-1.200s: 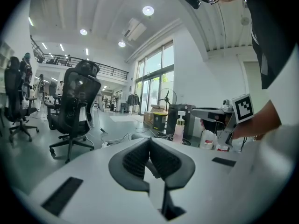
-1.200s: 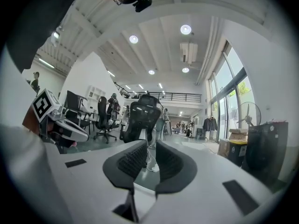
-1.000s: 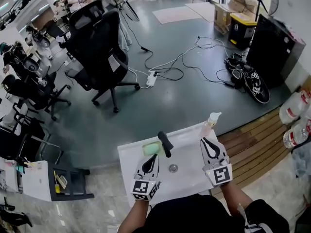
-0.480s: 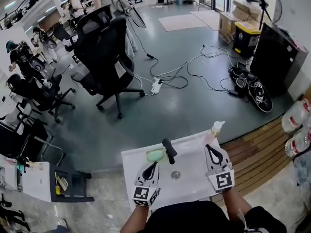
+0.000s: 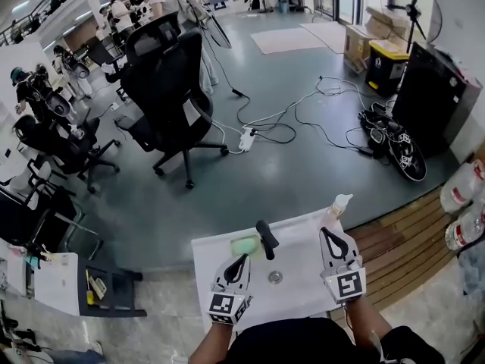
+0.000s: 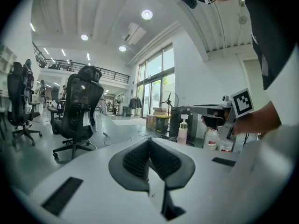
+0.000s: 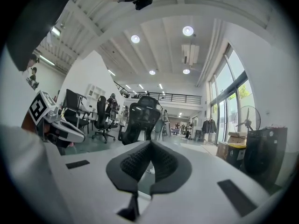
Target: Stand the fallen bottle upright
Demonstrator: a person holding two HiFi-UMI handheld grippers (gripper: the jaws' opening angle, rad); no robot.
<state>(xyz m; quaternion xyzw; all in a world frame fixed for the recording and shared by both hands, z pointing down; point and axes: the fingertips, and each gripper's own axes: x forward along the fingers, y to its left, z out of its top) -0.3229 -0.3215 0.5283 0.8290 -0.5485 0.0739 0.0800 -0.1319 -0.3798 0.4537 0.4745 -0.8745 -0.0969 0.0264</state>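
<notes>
**Bottle upright at the bench's far right corner, 1 o'clock from the right fingers**

The left gripper [image 5: 242, 259] hovers over the near left part of the white bench [image 5: 208, 258]. Its fingers are pressed together with nothing between them, as the left gripper view [image 6: 149, 142] shows plainly. Just ahead of it, at 12 o'clock, lies a green sponge [image 5: 244, 245]. The black tap [image 5: 265, 238] stands at about 1 o'clock, and the drain [image 5: 275, 277] sits to its right at 3 o'clock.

The right gripper [image 5: 324, 232] is over the right part of the bench. Its fingers are also closed and empty, meeting at a point in the right gripper view [image 7: 150, 144].

The bottle [image 5: 334, 209] is on the far right corner of the bench. It is near the right fingers at about 1 o'clock, and looks just apart from them rather than touching. From the left fingers it lies at about 2 o'clock, well apart, with the tap between. The right hand is clearly the nearer of the 2.

The bottle's long axis runs vertically. In the left gripper view it [image 6: 182, 130] stands on its base with the pump head on top. The right gripper view does not show it.

My judgement is that the bottle already stands, so little seems left to do. Any further touch would fall to the right hand, which would reach forward and slightly right to take the body from the side.
</notes>
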